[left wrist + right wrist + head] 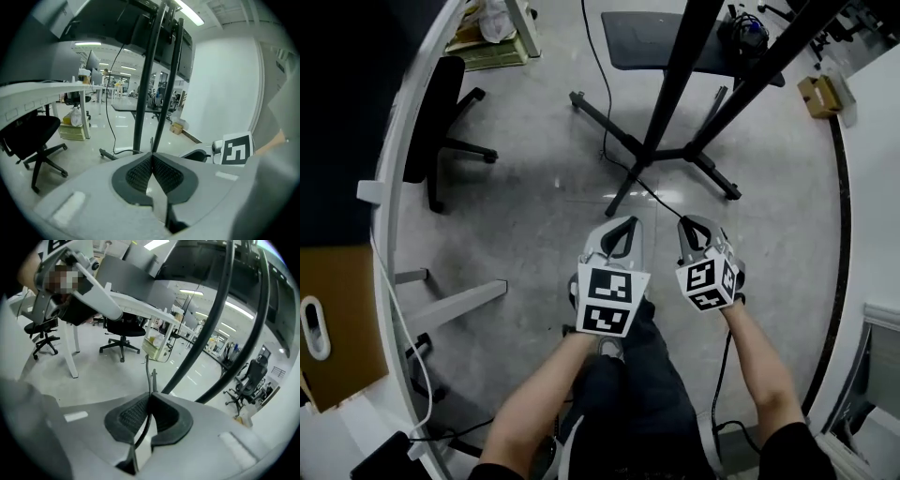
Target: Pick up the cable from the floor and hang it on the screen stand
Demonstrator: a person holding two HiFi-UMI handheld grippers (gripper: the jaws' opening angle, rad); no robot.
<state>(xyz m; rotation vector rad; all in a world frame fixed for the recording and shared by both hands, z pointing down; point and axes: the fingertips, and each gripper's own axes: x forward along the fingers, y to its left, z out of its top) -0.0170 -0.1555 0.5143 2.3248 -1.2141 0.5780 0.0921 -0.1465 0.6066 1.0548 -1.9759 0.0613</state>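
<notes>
Just short of the stand [675,84], the right gripper [689,223] has its jaws clamped on the cable [661,200] — it trails over the floor [516,216] toward the stand's feet — while the left gripper [623,225] is pressed together, empty.

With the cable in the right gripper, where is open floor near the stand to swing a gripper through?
Bare floor lies between the office chair and the nearest stand foot, and again right of the stand's feet toward the white wall. It is crowded straight ahead: the feet cross there and the cable threads through them.
</notes>
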